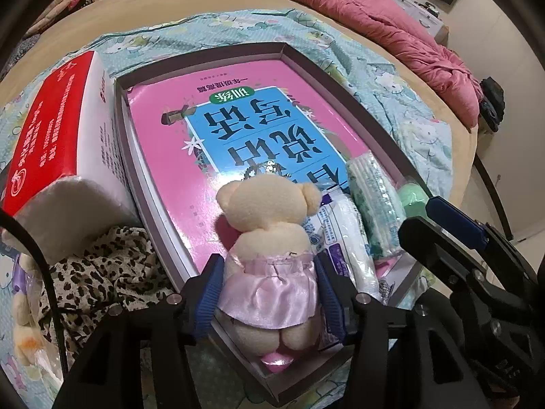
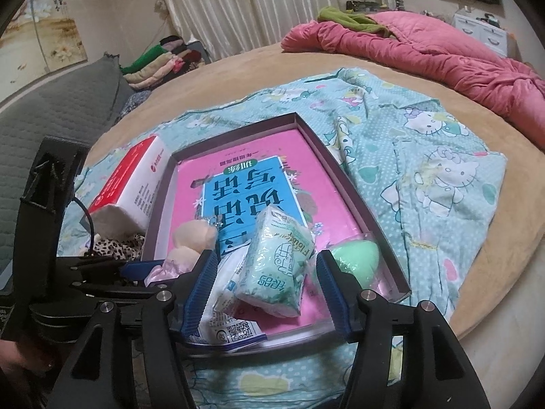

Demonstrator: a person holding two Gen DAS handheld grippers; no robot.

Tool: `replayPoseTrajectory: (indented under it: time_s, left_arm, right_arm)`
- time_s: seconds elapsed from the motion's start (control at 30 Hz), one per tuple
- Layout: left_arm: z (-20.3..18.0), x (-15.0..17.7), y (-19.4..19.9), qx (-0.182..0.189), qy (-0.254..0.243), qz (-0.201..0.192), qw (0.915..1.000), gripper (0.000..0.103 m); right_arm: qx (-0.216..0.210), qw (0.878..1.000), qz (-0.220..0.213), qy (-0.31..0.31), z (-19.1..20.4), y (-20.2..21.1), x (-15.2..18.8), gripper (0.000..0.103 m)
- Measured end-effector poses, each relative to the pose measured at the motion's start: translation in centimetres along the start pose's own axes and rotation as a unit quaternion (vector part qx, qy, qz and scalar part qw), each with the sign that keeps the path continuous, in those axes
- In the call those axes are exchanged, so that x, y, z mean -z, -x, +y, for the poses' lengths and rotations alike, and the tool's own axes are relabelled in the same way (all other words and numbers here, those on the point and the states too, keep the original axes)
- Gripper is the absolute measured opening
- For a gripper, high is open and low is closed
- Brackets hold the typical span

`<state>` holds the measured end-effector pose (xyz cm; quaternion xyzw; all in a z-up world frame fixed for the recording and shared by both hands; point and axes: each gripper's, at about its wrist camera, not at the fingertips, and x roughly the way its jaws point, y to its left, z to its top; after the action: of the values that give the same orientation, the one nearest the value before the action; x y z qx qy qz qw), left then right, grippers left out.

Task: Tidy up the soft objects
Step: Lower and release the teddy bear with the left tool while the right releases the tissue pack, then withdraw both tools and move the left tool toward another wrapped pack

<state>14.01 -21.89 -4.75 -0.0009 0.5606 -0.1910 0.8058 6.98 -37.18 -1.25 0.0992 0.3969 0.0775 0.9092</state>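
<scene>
Teddy bear [image 1: 269,238] sits in the tray [image 1: 201,58] on a bed's cartoon sheet [image 2: 425,170], left gripper [image 1: 269,293] clasping it; right gripper [image 2: 269,293] released around the tissue pack [image 2: 276,266]. Pink quilt [image 2: 425,44] far right, curtains [image 2: 238,3] behind.

Place: a bedroom in a home
Bed: a wide tan mattress [image 2: 238,64] fills the room; a crumpled pink quilt [image 2: 425,47] lies at its far side; a teal cartoon-cat sheet [image 2: 425,170] is spread over it
Window: long cream curtains [image 2: 238,6] hang closed behind the bed
Clutter: folded clothes [image 2: 160,61] are stacked by the curtains; white drawers [image 2: 483,32] stand in the corner
Wall: a flower painting [image 2: 44,34] hangs at the left
</scene>
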Motion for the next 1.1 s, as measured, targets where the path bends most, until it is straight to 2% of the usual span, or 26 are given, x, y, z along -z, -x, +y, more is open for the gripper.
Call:
replayPoseTrajectory:
  time_s: [0.23, 0.3, 0.4, 0.53, 0.67, 1.1]
  left_arm:
    - [-0.2, 0.2, 0.6, -0.005, -0.003, -0.01, 0.9999, 0.061]
    - [-0.1, 0.3, 0.9, -0.012, 0.0, -0.012, 0.9999, 0.066]
    - [0.0, 0.4, 1.4, -0.007, 0.003, -0.017, 0.9998, 0.066]
    - [-0.2, 0.6, 2.3, -0.019, -0.003, -0.025, 0.9995, 0.068]
    - [-0.5, 0.9, 3.1, -0.035, -0.011, -0.033, 0.9988, 0.079]
    - [0.5, 2.1, 6.6, -0.049, -0.004, -0.066, 0.9966, 0.079]
  right_arm:
    - [0.002, 1.0, -0.006, -0.002, -0.1, 0.3, 0.0, 0.069]
    - [0.003, 1.0, -0.007, -0.003, -0.1, 0.4, -0.1, 0.07]
    - [0.005, 1.0, -0.011, -0.004, -0.1, 0.5, -0.1, 0.072]
    - [0.008, 1.0, -0.021, -0.008, -0.3, 0.9, -0.1, 0.073]
    - [0.013, 0.999, -0.037, -0.014, -0.5, 1.5, -0.2, 0.075]
    - [0.036, 0.997, -0.067, -0.009, 0.0, 3.2, -0.3, 0.075]
